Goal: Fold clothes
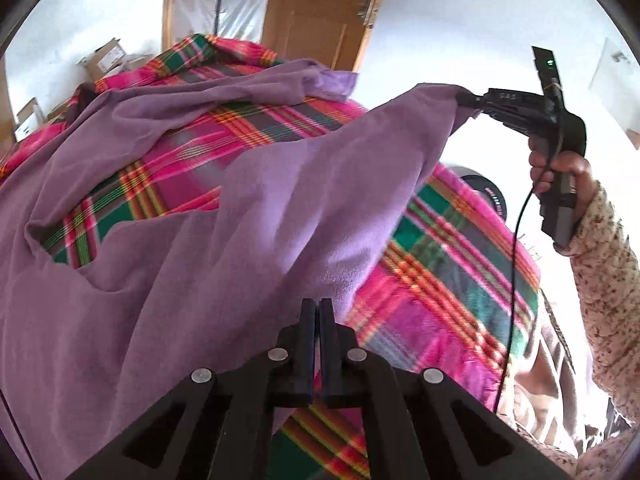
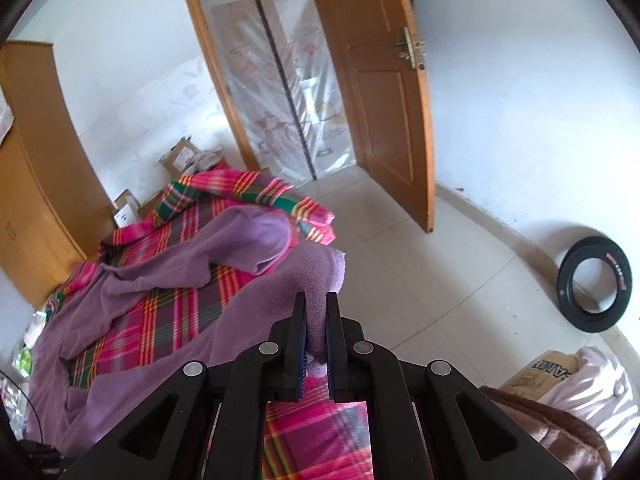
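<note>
Purple fleece garment (image 1: 168,240) lies spread over a pink, green and orange checked blanket (image 1: 440,272) that covers the bed. One end of the soft purple cloth is lifted up off the blanket.

The left tool (image 1: 319,308) has its two black fingers almost together, with purple cloth right at the tips. I cannot tell for sure if it has a hold on the cloth. The right tool (image 2: 316,312) is closed tight on a fuzzy purple edge, and the cloth bunches up between its two fingers. In the left wrist view, the right tool (image 1: 466,98) is seen from the side, held by a hand (image 1: 560,172) in a spotted sleeve (image 1: 604,260), and it pulls a corner of the cloth up high.

The room has white walls and a pale tiled floor (image 2: 420,260). An orange-brown wooden door (image 2: 372,88) stands open beside a doorway with a clear plastic curtain (image 2: 280,92). A wooden wardrobe (image 2: 36,168) stands on the left. Cardboard boxes (image 2: 180,156) sit on the floor behind the bed. A black rubber tyre (image 2: 594,280) leans against the wall.
</note>
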A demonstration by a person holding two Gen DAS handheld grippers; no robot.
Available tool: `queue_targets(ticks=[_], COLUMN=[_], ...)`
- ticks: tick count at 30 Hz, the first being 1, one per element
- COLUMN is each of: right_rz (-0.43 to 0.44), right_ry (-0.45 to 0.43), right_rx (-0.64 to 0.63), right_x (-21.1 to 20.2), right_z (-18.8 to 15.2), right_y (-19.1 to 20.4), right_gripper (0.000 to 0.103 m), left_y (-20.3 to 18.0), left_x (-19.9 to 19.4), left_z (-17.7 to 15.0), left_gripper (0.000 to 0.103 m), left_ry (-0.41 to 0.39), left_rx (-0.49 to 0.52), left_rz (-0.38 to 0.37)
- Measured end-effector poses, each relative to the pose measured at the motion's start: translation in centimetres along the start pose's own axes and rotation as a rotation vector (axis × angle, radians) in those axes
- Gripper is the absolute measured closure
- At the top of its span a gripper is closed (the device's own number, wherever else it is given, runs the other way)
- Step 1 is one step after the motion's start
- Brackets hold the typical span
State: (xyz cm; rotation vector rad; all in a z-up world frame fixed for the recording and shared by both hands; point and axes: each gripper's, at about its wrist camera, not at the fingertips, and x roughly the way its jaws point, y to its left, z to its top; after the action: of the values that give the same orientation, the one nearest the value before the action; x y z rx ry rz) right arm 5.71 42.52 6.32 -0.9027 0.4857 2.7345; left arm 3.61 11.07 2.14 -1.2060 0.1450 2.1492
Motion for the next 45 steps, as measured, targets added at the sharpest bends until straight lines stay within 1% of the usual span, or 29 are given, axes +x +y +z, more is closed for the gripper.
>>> queue_targets(ticks=[4, 6, 13, 16, 19, 23, 27, 30, 34, 37, 39, 42, 43, 45], right_rz=[-0.025, -0.037, -0.088, -0.126, -0.143, -0.208, -0.302, -0.303, -0.339, -0.400, -0.384, -0.369, -0.360, -0.312], right_ry=[-0.015, -0.022, -0.053, -0.012, 0.008, 0.025, 0.026, 0.037, 0.023, 0.025, 0.033, 0.029, 0.028, 0.030], right_rx=[0.021, 0.029, 0.063, 0.075, 0.110, 0.071, 0.021, 0.044, 0.055, 0.053, 0.069, 0.064, 0.059, 0.035], right_x=[-1.0, -1.7, -3.8, -3.5, -3.2, -2.8, -2.6, -2.6, -3.2, -3.5, -3.6, -4.2, -4.3, -4.4], right_z=[0.1, 0.0, -1.0, -2.1, -3.3, -4.1, -4.7, -5.1, -5.4, -5.4, -5.5, -5.7, -5.7, -5.9], right_y=[-1.4, -2.1, -4.5, -5.6, -6.6, -6.6, -6.2, -6.5, -6.4, -6.5, -6.5, -5.8, -5.4, -4.0], right_gripper=[0.095, 0.095, 0.096, 0.096, 0.096, 0.096, 0.096, 0.096, 0.097, 0.097, 0.097, 0.097, 0.097, 0.097], left_y=[-1.0, -1.6, -2.3, -2.8, -2.8, -2.9, -3.0, -3.1, -3.3, -3.4, -3.0, -1.7, -1.3, -0.5], left_x=[0.1, 0.1, -0.1, 0.3, 0.5, 0.2, -0.2, -0.6, -1.5, -1.8, -2.5, -3.5, -3.9, -4.9], left_z=[0.0, -0.2, -0.9, -1.2, -1.3, -1.5, -1.8, -2.0, -2.4, -2.7, -2.7, -2.6, -2.6, -2.9], left_gripper=[0.102, 0.102, 0.102, 0.102, 0.102, 0.102, 0.101, 0.101, 0.101, 0.101, 0.101, 0.101, 0.101, 0.100], left_ry=[0.009, 0.015, 0.023, 0.043, 0.047, 0.046, 0.041, 0.034, 0.023, 0.015, -0.017, -0.043, -0.049, -0.078], left_rx=[0.008, 0.024, 0.029, 0.041, 0.026, 0.020, 0.016, 0.014, 0.018, 0.027, 0.016, -0.026, -0.034, -0.053], left_rz=[-0.047, -0.057, -0.085, -0.084, -0.093, -0.098, -0.113, -0.122, -0.148, -0.165, -0.148, -0.170, -0.160, -0.135])
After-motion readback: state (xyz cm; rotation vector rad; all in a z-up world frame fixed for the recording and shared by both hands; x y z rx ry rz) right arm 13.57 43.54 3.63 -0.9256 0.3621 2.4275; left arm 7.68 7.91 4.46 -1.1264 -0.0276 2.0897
